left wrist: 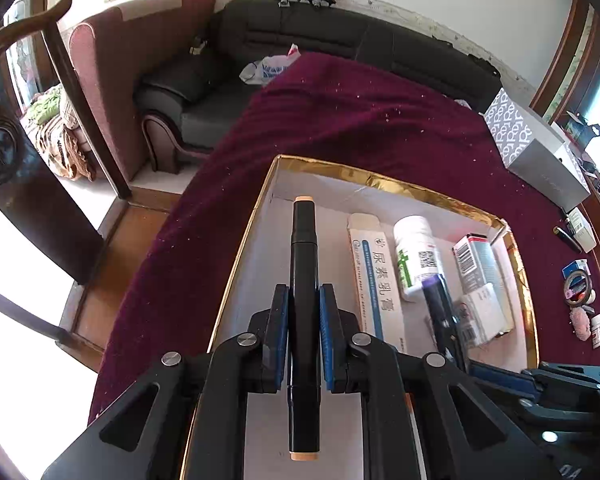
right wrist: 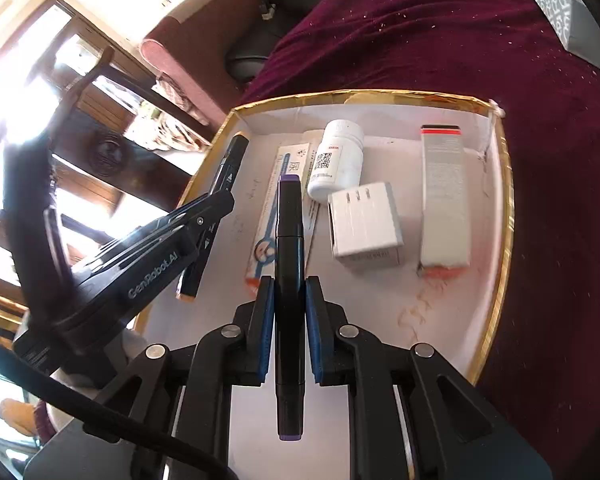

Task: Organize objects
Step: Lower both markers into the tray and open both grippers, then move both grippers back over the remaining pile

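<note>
Each hand-held gripper clamps a black marker: left [left wrist: 304,336] the peach-capped marker [left wrist: 304,280], right [right wrist: 289,332] the purple-capped marker [right wrist: 289,264], over the gold-rimmed box [right wrist: 500,216] beside a white bottle [right wrist: 338,160].

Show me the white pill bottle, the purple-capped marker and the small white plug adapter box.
white pill bottle [right wrist: 338,160], right wrist view, on its labelled side.
purple-capped marker [right wrist: 289,216], right wrist view, on its black barrel.
white plug adapter box [right wrist: 364,220], right wrist view, on its top face.
</note>
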Demonstrator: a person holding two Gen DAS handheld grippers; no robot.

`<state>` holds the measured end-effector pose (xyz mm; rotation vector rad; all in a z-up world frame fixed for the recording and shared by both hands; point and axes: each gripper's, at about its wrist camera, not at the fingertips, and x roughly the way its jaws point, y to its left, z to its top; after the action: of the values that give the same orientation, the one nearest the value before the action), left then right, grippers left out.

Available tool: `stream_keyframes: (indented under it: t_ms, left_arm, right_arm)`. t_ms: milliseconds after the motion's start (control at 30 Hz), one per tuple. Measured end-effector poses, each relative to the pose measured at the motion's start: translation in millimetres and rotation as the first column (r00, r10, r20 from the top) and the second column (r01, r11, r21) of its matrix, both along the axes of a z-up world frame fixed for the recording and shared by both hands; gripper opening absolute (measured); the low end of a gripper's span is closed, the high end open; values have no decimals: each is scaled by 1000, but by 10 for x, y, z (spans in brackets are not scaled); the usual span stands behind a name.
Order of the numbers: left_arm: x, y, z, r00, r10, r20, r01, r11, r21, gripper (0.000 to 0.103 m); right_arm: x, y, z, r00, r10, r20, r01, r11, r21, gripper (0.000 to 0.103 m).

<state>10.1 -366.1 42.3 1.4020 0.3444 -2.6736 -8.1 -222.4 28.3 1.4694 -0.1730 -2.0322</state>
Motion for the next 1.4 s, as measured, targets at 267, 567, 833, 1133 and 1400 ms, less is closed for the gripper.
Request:
stream_keyframes:
  t_ms: [267, 567, 833, 1133, 1400]
  left_arm:
    - [-31, -88, -53, 1000, 16, -4, -16, 1000, 23, 11]
    - [7, -172, -44, 999, 34, -38, -31, 997, 65, 15]
    - [199, -138, 211, 994, 52, -95, -44, 995, 93, 37]
    - [685, 309, 788, 975, 5, -223, -20, 998, -62, 52]
    - [840, 1299, 1045, 948, -177, -266, 141, 979, -147, 53]
  right_arm:
    - [-192, -86, -99, 1000, -25, -4, 26, 997, 69, 13]
    - [-310, -72, -147, 998, -52, 19, 51, 996, 73, 14]
    - [-167, 31, 142, 997, -57, -47, 58, 998, 12, 37]
    - [188, 620, 750, 964, -72, -255, 79, 997, 17, 67]
    - [360, 1775, 1042, 890, -206, -407, 254, 965, 68, 76]
